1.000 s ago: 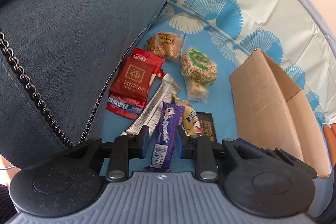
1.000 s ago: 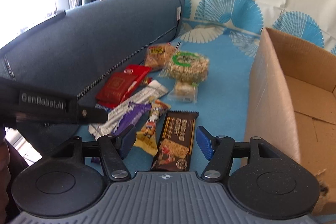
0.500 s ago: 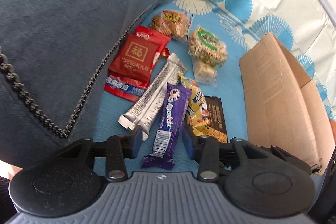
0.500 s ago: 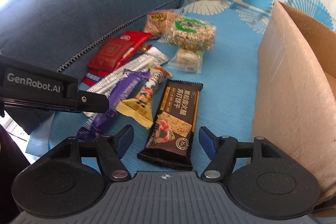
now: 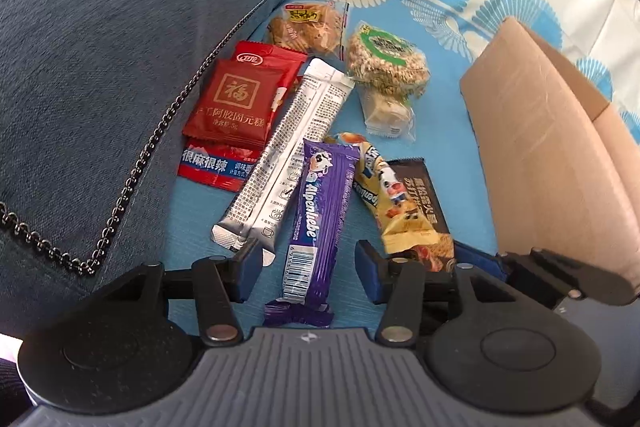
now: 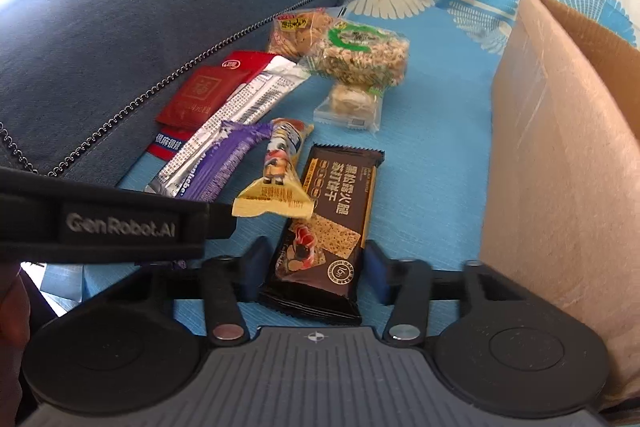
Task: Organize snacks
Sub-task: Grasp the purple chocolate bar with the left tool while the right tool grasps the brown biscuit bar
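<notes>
Left gripper: fingers spread, straddling the purple bar, lengthwise up frame centre.
Right gripper: released, dark bar between pads.

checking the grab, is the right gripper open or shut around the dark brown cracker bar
Open: the right gripper straddles the dark brown cracker bar, its blue pads near the wrapper's edges; contact cannot be told.
</notes>
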A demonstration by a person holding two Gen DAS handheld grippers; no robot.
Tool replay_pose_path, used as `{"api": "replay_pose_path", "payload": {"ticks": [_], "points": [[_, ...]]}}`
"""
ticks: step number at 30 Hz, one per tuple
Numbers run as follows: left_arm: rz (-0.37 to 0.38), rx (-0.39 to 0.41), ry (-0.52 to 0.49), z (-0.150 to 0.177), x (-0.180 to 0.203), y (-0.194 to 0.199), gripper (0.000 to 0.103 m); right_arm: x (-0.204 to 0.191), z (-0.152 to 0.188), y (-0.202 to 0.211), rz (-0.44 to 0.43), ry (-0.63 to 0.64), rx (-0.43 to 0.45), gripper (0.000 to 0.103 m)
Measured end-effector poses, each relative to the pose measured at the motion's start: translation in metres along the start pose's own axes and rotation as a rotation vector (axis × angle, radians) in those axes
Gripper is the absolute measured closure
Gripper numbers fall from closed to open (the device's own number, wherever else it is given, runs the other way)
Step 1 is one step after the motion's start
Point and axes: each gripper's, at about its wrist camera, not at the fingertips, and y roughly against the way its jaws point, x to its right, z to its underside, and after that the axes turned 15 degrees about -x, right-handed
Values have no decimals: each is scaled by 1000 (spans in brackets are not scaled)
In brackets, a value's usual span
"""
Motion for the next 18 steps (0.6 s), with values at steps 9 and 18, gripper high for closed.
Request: {"api": "replay_pose_path", "payload": {"ticks": [9, 18], "points": [[-30, 10, -11, 3, 0, 3, 78, -2, 6, 15, -2, 20, 40, 61], [52, -36, 56, 11, -10, 16, 78, -2, 11, 22, -63, 15, -11, 61]]}}
